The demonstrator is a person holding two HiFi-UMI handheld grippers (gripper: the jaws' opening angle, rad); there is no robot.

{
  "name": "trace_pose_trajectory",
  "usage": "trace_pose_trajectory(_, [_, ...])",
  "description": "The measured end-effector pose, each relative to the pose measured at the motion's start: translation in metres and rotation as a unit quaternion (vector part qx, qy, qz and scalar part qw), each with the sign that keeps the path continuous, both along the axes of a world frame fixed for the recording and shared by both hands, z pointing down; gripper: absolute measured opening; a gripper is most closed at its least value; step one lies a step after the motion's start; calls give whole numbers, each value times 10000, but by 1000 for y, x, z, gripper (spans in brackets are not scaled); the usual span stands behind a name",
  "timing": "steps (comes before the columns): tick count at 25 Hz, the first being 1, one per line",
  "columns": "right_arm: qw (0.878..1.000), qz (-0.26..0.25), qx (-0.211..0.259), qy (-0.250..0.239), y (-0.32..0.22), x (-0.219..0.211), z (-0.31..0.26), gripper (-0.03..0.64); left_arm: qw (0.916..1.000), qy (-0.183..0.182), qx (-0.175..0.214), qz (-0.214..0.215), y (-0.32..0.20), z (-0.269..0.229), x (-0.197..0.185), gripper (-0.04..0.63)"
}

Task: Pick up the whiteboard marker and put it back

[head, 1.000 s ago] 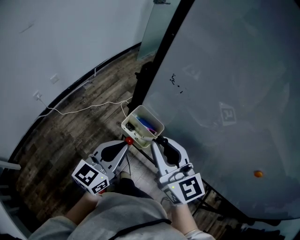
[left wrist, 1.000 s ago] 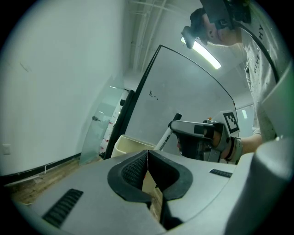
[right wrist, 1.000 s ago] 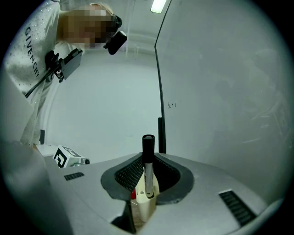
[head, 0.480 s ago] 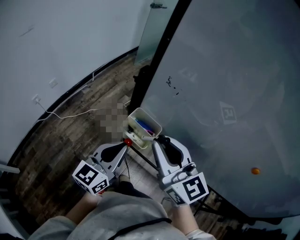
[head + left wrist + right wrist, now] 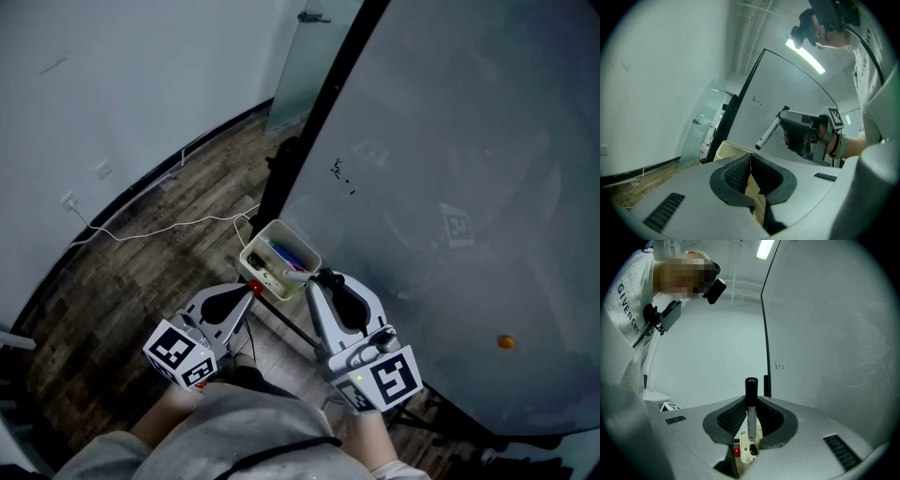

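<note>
Nearest to the camera in the head view are the two cubes with black and white square markers, one on the back of each gripper. On the person's pale shirt (image 5: 628, 301), seen in the right gripper view, the letters "GIVENCH" can be read. The left gripper (image 5: 248, 291) has its jaws closed together with nothing visible between them. Its tips are at the near rim of a cream tray (image 5: 261, 234), but whether they pinch that rim cannot be told. The right gripper (image 5: 316, 281) is beside it and is clamped on the whiteboard marker (image 5: 750, 401), with its ribbed pads about half way apart. The marker has a white body and a black cap. It stands upright between the pads with the cap sticking out above them. In the left gripper view the marker (image 5: 766, 133) slants down out of the right gripper towards the tray and is above it, not inside it. The tray holds some other pens, one of them blue (image 5: 291, 251); near its front is a small red thing (image 5: 254, 284). Behind the tray stands a large grey whiteboard (image 5: 450, 187) in a black frame (image 5: 319, 131). It bears a few small dark scribbles (image 5: 342, 173), too small to read, and an orange round magnet (image 5: 506, 342). Further left, a white cable (image 5: 169, 225) lies on the wooden floor (image 5: 141, 281), and a socket (image 5: 103, 170) is low on the white wall (image 5: 112, 75).
</note>
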State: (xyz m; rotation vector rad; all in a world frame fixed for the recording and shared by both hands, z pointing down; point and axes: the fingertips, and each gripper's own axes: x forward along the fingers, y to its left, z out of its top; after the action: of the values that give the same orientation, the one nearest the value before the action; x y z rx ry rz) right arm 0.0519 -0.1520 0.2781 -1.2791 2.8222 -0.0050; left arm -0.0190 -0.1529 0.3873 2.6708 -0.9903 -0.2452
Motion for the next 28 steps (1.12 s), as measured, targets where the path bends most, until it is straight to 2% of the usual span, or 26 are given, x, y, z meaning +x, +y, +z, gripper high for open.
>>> trace_pose_trajectory(28, [9994, -62, 326, -139, 7, 3, -41, 78, 9999, -104, 26, 16, 1, -2, 3, 15])
